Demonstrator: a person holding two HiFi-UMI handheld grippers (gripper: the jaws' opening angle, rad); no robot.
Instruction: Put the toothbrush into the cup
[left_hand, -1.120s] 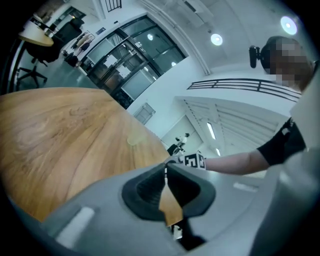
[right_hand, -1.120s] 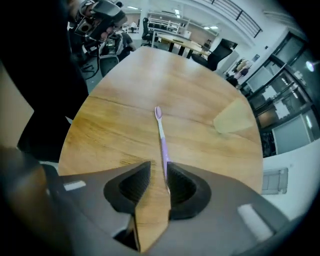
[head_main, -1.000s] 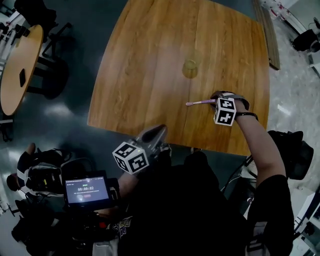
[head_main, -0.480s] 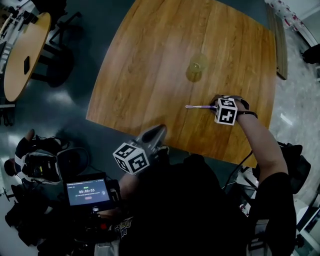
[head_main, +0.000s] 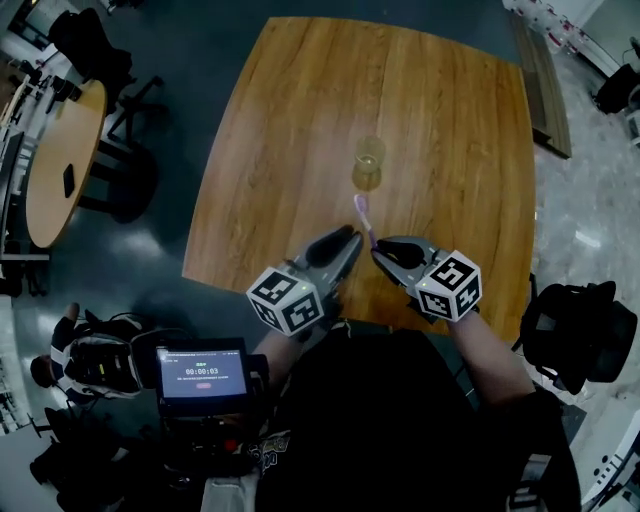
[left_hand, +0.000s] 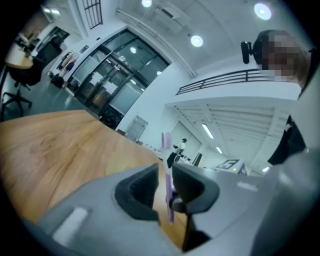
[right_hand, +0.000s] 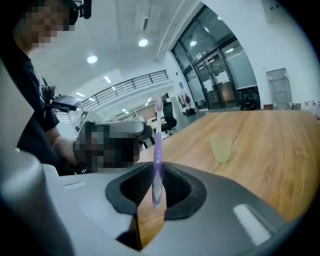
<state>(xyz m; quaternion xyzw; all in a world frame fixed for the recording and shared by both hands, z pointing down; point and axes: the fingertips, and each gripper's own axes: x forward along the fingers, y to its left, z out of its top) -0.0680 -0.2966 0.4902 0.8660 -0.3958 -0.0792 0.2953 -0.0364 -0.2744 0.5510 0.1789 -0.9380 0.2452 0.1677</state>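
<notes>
The right gripper (head_main: 381, 253) was pinching the toothbrush (head_main: 364, 218) by the lower end of its handle. In the right gripper view the brush stood up between the closed pads. Its long axis pointed from the claw straight toward the cup (head_main: 368, 159), bristle end nearest the cup and just short of it. The left gripper (head_main: 348, 238) sat just beside the handle, on the side away from the right one. Its jaws were narrowly parted, the handle showed in their gap, and wood was visible beside it, so it looked unclamped. The cup stood upright on the table (head_main: 270, 150), apparently holding nothing. The right claw was likely the one to carry the brush forward, then tip it down.
</notes>
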